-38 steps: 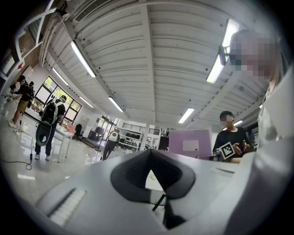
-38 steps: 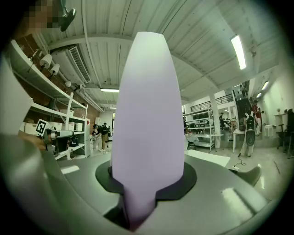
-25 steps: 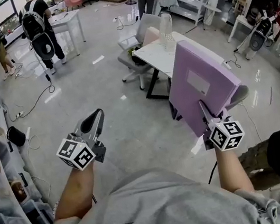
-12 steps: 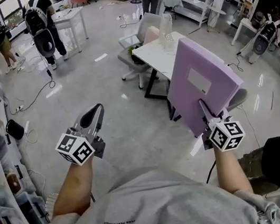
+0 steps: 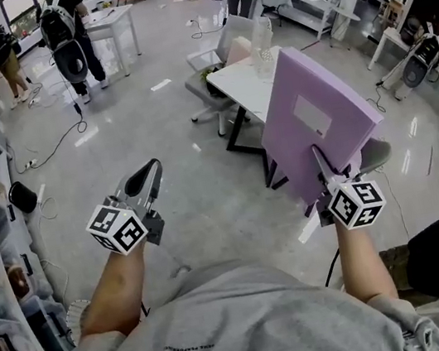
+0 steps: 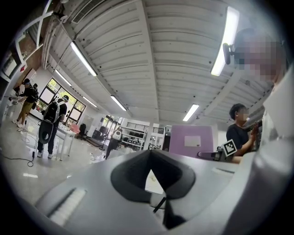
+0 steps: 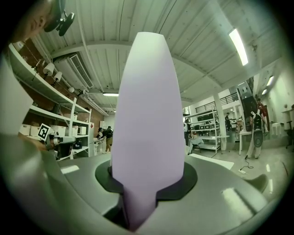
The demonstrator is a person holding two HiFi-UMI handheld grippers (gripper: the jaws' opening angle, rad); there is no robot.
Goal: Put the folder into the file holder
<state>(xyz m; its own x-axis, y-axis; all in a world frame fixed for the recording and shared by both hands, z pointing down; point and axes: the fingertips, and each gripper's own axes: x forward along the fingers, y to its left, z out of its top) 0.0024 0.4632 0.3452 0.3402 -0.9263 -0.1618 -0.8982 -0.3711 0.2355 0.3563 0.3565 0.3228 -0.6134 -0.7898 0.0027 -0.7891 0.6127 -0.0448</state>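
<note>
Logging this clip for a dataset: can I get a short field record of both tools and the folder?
right tool: shut on the purple folder
folder pose: upright, lower edge in the jaws, white label towards the person
left tool: shut, nothing between its jaws
ahead: white table, partly hidden behind the folder
task: folder not yet in any holder

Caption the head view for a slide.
Right gripper holds a purple folder upright by its lower edge; left gripper empty, jaws together.

Upside-down txt "deep" on grey shirt [image 5: 253, 316]; white label [image 5: 312, 122] on purple folder [image 5: 298, 165] illeg., too sml.
</note>
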